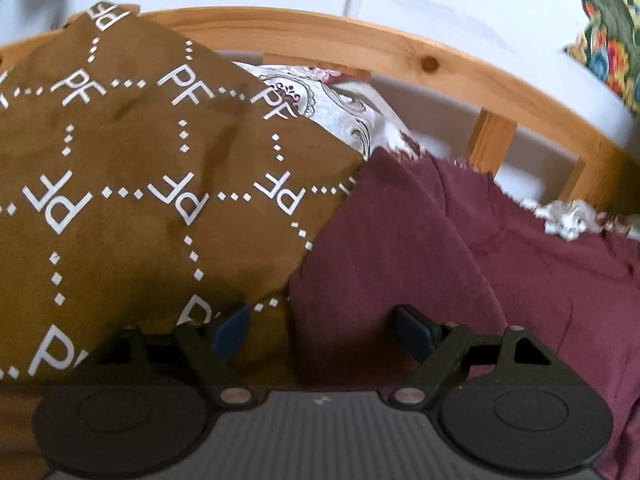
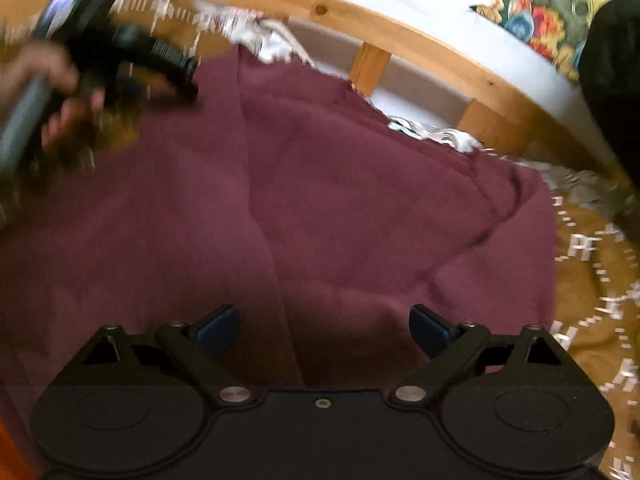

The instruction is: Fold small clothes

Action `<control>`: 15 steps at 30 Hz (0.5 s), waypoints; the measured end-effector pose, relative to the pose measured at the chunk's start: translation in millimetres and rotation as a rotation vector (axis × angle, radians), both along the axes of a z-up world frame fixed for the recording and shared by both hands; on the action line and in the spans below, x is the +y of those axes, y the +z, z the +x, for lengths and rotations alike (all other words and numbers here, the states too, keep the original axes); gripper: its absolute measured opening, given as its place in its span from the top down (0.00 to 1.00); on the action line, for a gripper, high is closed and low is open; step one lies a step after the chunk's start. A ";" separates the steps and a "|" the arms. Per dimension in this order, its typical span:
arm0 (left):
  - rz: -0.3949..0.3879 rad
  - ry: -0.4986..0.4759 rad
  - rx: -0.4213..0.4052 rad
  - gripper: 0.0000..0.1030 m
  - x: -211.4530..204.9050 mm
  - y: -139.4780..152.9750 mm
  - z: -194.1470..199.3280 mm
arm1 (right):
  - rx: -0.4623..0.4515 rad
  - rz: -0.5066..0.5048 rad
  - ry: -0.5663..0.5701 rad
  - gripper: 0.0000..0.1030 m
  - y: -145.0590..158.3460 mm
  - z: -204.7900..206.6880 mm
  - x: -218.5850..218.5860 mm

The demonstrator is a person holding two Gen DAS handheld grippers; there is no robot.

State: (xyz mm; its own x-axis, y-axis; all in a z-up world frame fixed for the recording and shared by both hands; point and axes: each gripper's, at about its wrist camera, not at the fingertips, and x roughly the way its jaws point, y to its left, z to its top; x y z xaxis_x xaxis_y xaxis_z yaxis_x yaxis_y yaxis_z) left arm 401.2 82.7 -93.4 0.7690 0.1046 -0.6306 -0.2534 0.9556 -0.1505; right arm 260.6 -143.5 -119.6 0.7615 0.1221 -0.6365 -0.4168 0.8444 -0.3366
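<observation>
A maroon garment [image 2: 320, 200] lies spread over a brown cover printed with white "PF" letters [image 1: 120, 184]. In the left wrist view the maroon garment [image 1: 460, 264] fills the right half and the brown cover rises in a hump on the left. My left gripper [image 1: 324, 330] is open just above the line where the two fabrics meet, nothing between its blue pads. My right gripper [image 2: 324, 330] is open low over the maroon cloth, beside a long crease, holding nothing. In the right wrist view the left gripper [image 2: 132, 60] appears blurred at upper left, with a hand [image 2: 60, 92] on it.
A curved wooden bed rail [image 1: 400, 52] with slats runs along the far side, white surface behind it. A silvery patterned fabric [image 1: 344, 108] lies by the rail. A colourful floral cloth [image 2: 540, 12] sits at the upper right, next to something dark.
</observation>
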 end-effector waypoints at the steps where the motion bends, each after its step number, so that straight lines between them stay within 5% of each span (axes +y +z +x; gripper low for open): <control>1: -0.002 0.012 0.008 0.16 -1.8 1.2 -1.8 | -0.018 -0.016 -0.007 0.09 -5.2 -5.5 -0.8; 7: -0.112 0.069 0.017 0.04 3.0 13.0 -35.2 | -0.025 0.054 -0.058 0.05 -1.8 -21.0 -17.5; 15: 0.016 -0.025 0.000 0.01 -12.7 49.0 -103.2 | -0.081 0.110 -0.011 0.01 28.4 -71.6 -37.9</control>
